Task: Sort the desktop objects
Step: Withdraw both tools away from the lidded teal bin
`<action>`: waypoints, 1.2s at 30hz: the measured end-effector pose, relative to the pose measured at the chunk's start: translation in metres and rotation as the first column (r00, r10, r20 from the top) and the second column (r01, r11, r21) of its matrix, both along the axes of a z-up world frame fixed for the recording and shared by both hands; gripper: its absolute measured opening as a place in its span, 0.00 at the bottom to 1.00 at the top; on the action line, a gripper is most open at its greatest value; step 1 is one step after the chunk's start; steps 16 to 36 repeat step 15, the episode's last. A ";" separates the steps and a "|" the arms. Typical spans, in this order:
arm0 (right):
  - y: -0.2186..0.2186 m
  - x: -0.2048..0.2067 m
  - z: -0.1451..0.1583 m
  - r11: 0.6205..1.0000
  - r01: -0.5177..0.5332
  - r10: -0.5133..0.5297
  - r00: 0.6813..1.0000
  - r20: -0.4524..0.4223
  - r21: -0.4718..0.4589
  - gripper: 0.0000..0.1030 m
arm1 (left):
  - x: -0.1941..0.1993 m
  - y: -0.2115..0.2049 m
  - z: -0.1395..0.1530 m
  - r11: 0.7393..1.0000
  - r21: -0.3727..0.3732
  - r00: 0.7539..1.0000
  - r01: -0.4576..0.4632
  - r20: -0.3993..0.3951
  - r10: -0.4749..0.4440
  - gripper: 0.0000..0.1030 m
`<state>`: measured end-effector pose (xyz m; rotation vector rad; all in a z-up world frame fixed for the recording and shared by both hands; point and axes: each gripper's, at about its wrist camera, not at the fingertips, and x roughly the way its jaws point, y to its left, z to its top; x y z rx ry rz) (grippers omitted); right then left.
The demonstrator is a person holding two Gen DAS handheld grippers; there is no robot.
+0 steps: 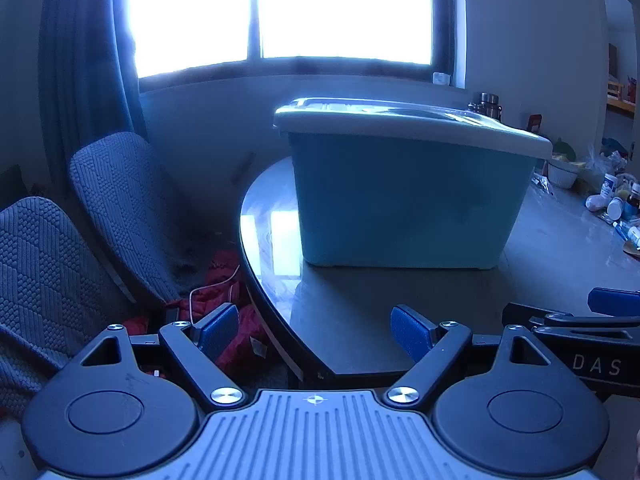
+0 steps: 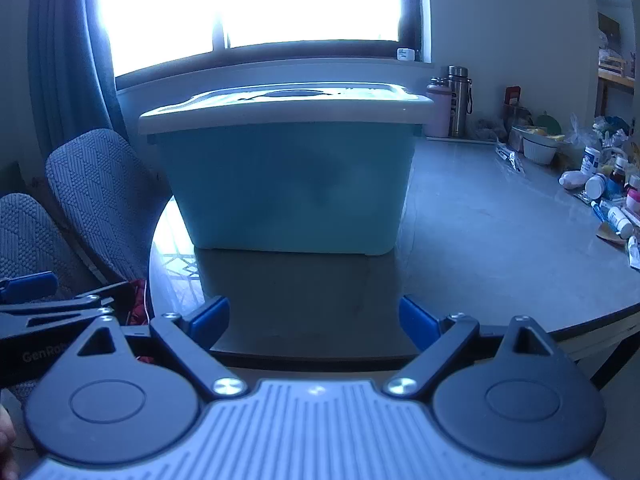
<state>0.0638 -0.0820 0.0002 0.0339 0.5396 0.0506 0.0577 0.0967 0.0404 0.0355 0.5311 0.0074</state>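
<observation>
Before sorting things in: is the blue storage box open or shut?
Shut: the white lid sits flat on the blue storage box.

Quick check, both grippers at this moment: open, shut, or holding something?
Left gripper: open, nothing between its fingers.
Right gripper: open, nothing held; blue bin sits ahead, untouched.

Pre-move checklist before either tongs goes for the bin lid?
1. Left tongs open, nothing between pads: ok.
2. Right tongs open, nothing between pads: ok.
3. White lid seated on the light blue plastic storage bin: ok, still closed.
4. Grey tabletop in front of bin free: ok.
5. Small bottles and tubes to sort, far right, apart from bin: ok.
6. Lid latches: cannot tell.
</observation>
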 end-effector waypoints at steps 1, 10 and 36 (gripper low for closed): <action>0.000 0.000 0.000 1.000 0.002 -0.002 1.000 0.000 0.001 0.89 | 0.000 0.000 0.000 1.000 -0.001 1.000 0.001 -0.002 -0.001 0.83; 0.001 -0.001 -0.001 1.000 0.007 -0.007 1.000 -0.001 0.010 0.89 | 0.002 0.000 -0.001 1.000 -0.002 1.000 0.004 -0.008 -0.004 0.83; 0.000 0.000 -0.001 1.000 0.007 -0.007 1.000 -0.009 0.015 0.89 | 0.001 0.001 -0.001 1.000 0.001 1.000 0.008 -0.001 -0.008 0.83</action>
